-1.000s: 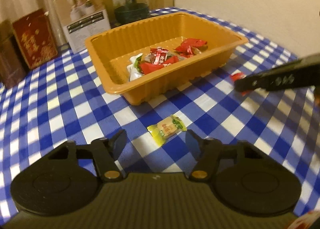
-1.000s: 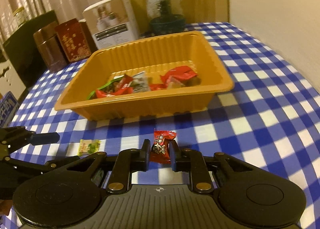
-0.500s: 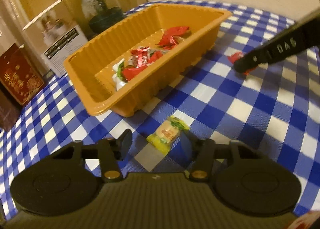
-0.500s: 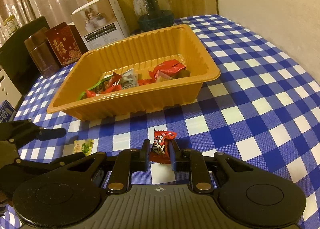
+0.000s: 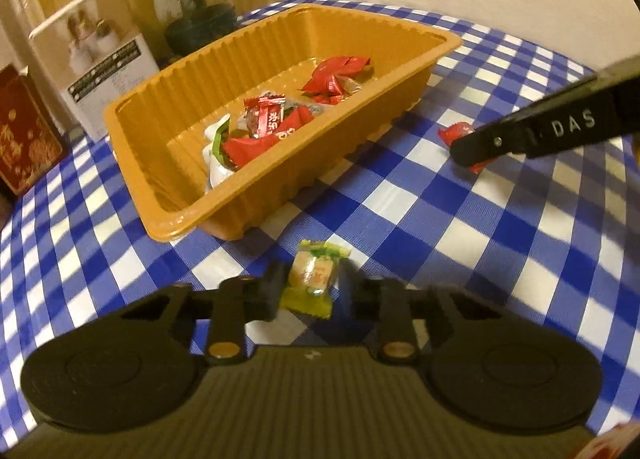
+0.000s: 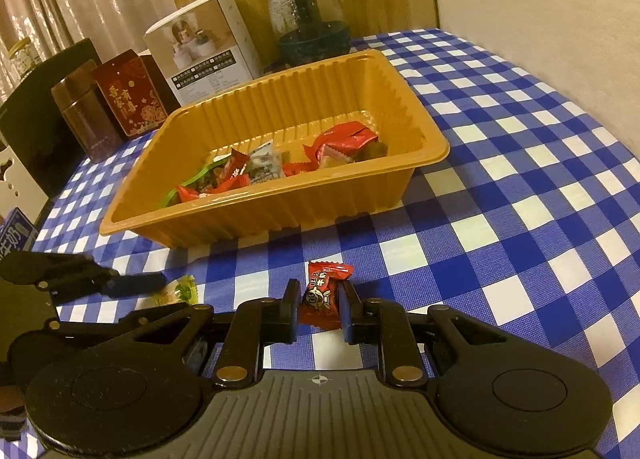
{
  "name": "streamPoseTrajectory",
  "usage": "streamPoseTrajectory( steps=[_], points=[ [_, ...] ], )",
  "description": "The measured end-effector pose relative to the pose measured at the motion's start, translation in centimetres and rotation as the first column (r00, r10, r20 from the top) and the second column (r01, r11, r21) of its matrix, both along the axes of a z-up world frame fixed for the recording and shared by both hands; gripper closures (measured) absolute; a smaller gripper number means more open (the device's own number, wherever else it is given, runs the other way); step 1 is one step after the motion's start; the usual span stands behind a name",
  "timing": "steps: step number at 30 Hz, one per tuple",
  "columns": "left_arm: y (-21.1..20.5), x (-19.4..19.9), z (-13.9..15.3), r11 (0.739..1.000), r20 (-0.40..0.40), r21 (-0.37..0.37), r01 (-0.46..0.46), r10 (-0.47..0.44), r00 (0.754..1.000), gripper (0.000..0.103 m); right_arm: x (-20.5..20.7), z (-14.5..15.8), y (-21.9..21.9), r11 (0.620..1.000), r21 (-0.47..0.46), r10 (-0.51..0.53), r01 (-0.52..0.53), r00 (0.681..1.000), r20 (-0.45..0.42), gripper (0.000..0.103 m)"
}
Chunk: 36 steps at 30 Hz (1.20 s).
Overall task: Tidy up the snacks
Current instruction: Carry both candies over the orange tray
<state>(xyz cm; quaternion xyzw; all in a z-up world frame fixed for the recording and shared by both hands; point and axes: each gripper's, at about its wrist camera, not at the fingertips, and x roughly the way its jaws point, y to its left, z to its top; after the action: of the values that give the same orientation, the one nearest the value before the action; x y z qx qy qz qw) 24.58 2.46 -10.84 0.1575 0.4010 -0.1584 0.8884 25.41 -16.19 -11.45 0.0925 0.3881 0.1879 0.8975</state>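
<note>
The left gripper (image 5: 312,287) pinches a yellow-green candy (image 5: 314,277) that sits on the checked cloth (image 5: 500,243), just in front of the orange tray (image 5: 248,195). The right gripper (image 6: 320,307) is pressed onto a red candy (image 6: 323,295), also on the cloth near the tray. To do this well, I think each hand should hold tight, lift straight up, go over the tray's ribbed wall, and let go low above the other candies (image 6: 340,147) so nothing bounces out
</note>
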Motion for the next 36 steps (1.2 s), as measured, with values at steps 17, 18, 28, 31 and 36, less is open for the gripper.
streamPoseTrajectory(
  steps=[17,18,28,31,36],
  points=[
    [-0.1,-1.1,0.1,0.982,-0.042,-0.104,-0.155,0.151,0.988,0.08,-0.1,0.1,0.0,1.0,0.012,-0.001,0.001,1.0,0.001,0.083],
    [-0.1,-1.1,0.2,0.98,-0.046,-0.11,-0.163,0.159,0.986,0.08,-0.1,0.1,0.0,1.0,0.012,0.0,0.0,1.0,0.002,0.083],
    [-0.2,-1.7,0.8,0.963,-0.083,-0.156,-0.219,0.208,0.975,0.081,-0.5,0.4,-0.2,1.0,0.003,0.002,-0.002,1.0,0.014,0.083],
    [-0.7,-2.3,1.0,0.965,-0.095,-0.164,-0.204,0.19,0.977,0.081,-0.6,0.5,-0.3,1.0,0.001,0.003,-0.003,1.0,0.016,0.083],
    [-1.9,-2.7,0.8,0.973,-0.093,-0.161,-0.165,0.152,0.984,0.08,-0.9,0.5,-0.4,1.0,0.004,0.0,0.0,1.0,0.011,0.083]
  ],
)
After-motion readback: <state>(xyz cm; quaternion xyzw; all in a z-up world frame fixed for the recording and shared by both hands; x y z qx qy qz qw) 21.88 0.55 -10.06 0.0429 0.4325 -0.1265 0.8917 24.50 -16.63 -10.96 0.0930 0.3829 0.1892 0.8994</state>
